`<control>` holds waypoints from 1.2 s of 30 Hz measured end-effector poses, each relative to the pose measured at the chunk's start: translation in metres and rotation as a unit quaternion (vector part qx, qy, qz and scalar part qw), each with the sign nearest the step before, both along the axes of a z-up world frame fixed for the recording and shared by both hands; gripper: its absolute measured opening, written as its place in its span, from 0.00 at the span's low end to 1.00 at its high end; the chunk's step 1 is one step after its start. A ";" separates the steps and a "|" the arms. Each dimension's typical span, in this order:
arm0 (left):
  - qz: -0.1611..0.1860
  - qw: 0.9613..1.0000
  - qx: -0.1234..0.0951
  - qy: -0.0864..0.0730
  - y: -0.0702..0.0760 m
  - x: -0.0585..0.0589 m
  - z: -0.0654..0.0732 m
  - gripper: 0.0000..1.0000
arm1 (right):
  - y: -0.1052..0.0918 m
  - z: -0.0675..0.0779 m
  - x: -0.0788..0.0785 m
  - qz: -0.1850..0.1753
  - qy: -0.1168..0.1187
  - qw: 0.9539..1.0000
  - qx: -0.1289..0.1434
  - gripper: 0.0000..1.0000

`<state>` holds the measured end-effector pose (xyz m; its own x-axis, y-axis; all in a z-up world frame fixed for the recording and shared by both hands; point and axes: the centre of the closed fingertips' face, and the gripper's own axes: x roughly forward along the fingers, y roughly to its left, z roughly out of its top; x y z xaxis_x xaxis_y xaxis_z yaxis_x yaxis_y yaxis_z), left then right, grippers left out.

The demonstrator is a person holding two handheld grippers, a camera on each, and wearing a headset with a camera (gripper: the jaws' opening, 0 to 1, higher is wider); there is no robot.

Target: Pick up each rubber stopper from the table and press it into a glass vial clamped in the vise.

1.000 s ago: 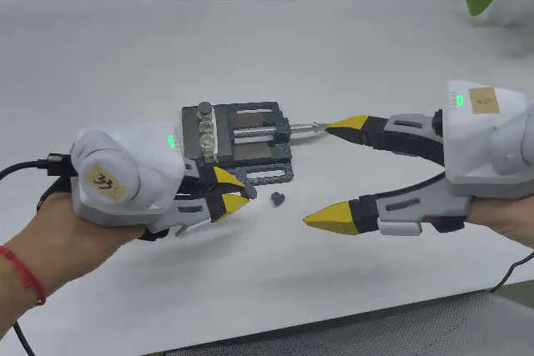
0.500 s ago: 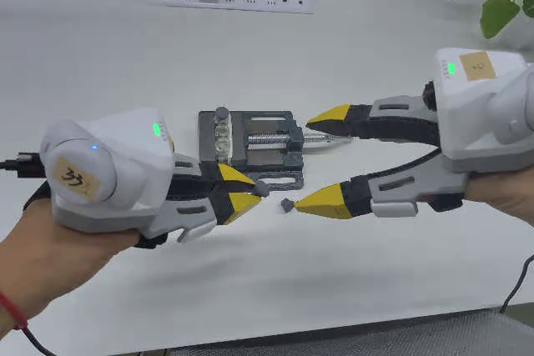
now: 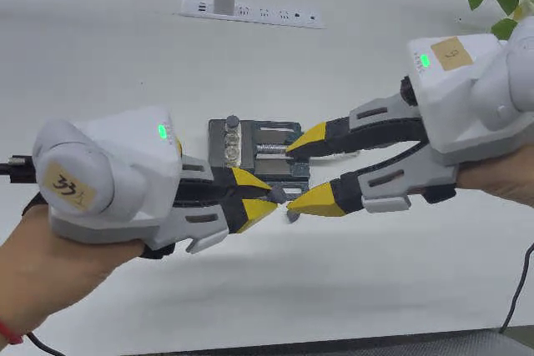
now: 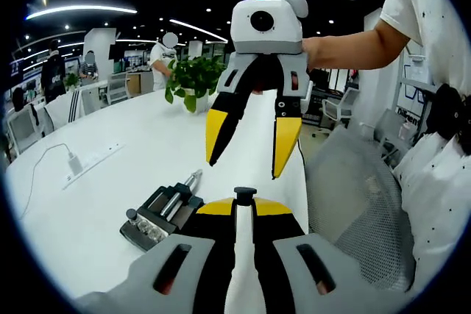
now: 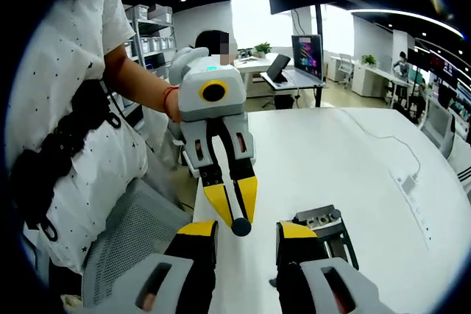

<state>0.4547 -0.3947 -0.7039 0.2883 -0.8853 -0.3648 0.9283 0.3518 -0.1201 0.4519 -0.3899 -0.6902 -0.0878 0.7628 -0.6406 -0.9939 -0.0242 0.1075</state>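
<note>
L gripper (image 3: 271, 199) jaws tight on rubber stopper (image 4: 244, 194), R gripper (image 3: 289, 178) jaws apart just opp.

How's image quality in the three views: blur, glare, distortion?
Head view: sharp, with flat even light, soft shadows on the white table and no glare. Left gripper view: heavy fisheye, the table edge bows, the ceiling lights flare, and the stopper at the jaw tips is crisp. Right gripper view: same fisheye, highlights clip at top centre, and the vise is in focus.
</note>
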 end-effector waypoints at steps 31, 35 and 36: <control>-0.012 1.000 -0.010 -0.014 0.001 -0.005 0.009 0.04 | 0.005 -0.002 -0.014 0.039 0.008 0.999 -0.014 0.08; -0.018 1.000 -0.010 -0.015 0.001 -0.007 0.010 0.04 | 0.005 -0.002 -0.014 0.043 0.010 0.999 -0.015 0.08; -0.018 1.000 -0.011 -0.015 0.000 -0.007 0.010 0.04 | 0.005 -0.002 -0.015 0.043 0.011 0.999 -0.015 0.08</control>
<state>0.4480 -0.3942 -0.6940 0.2661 -0.9029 -0.3376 0.9438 0.3153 -0.0994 0.4372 -0.3853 -0.6920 -0.1663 0.7325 -0.6601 -0.9857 -0.1052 0.1316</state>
